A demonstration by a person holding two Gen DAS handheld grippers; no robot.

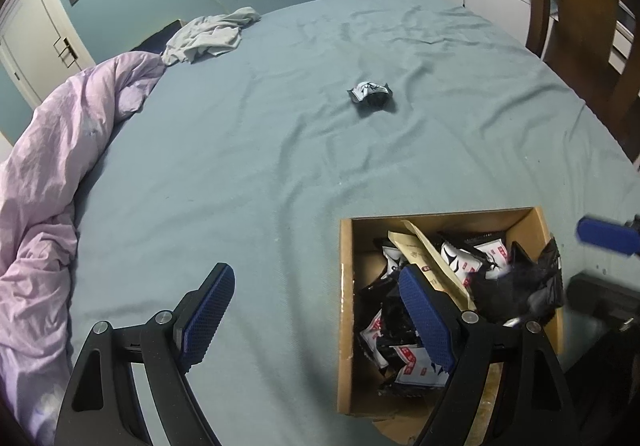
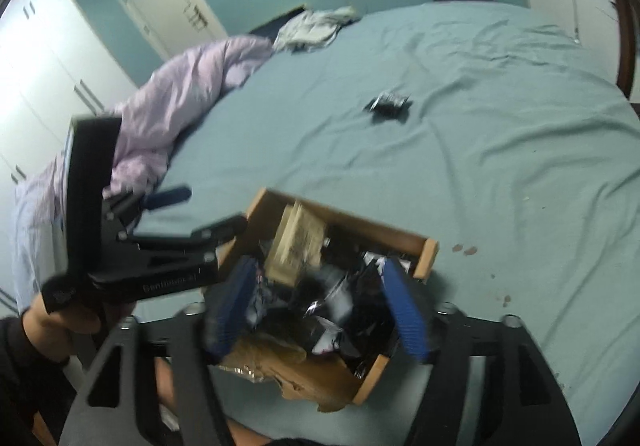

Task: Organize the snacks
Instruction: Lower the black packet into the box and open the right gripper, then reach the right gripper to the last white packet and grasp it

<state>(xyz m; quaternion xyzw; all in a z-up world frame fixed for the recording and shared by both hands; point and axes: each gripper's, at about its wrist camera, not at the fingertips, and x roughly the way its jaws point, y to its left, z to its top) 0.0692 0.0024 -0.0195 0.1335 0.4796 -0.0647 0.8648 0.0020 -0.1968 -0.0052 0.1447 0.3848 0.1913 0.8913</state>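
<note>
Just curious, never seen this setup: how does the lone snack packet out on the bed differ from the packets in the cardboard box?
The lone packet lies by itself on the bare sheet, far from both claws; the boxed packets are heaped together inside the cardboard box. The lone one looks crumpled; some boxed ones lie flatter, showing red print. Both share black-and-white wrapping.
</note>
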